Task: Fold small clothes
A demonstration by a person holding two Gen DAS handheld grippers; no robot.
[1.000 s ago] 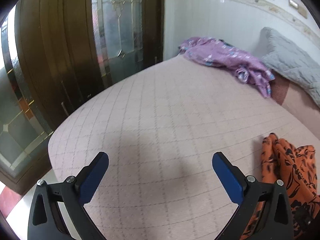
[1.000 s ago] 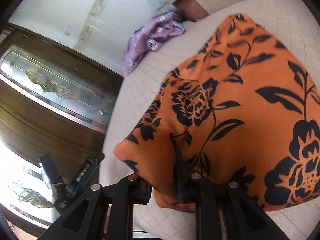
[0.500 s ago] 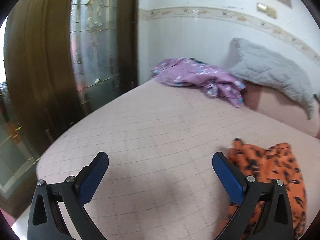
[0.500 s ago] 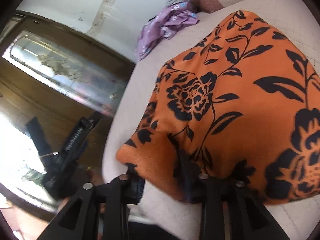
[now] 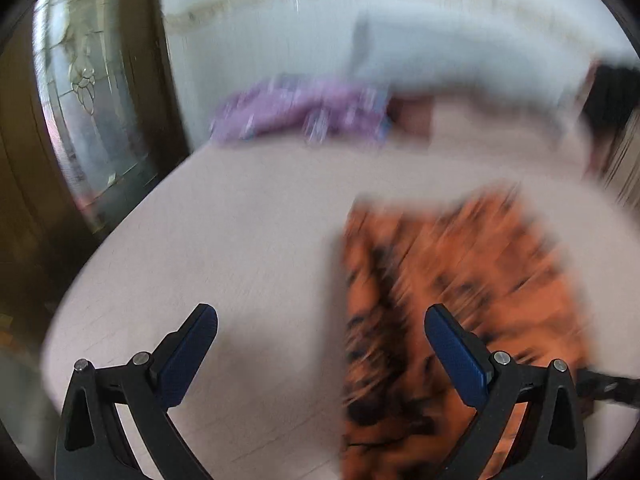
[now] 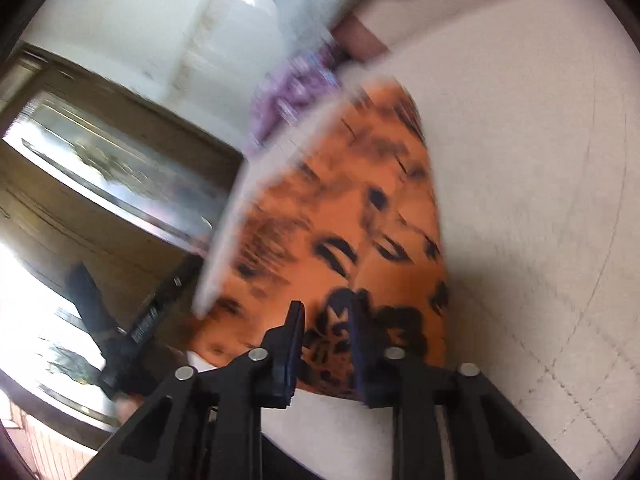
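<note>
Pinching the near edge of the orange floral garment (image 6: 344, 216) in my right gripper (image 6: 326, 334), jaws just closing on it. My left gripper (image 5: 320, 354) is hanging spread, empty, with the cloth ahead to its right; folding is barely starting, and the purple garment (image 5: 300, 110) far ahead is lying untouched.

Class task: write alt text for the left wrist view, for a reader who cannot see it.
Motion-blurred view: the open left gripper hangs over a pale pink bed, jaws wide apart with nothing between them. An orange floral garment lies flat at right; a purple garment lies at the far edge.
</note>
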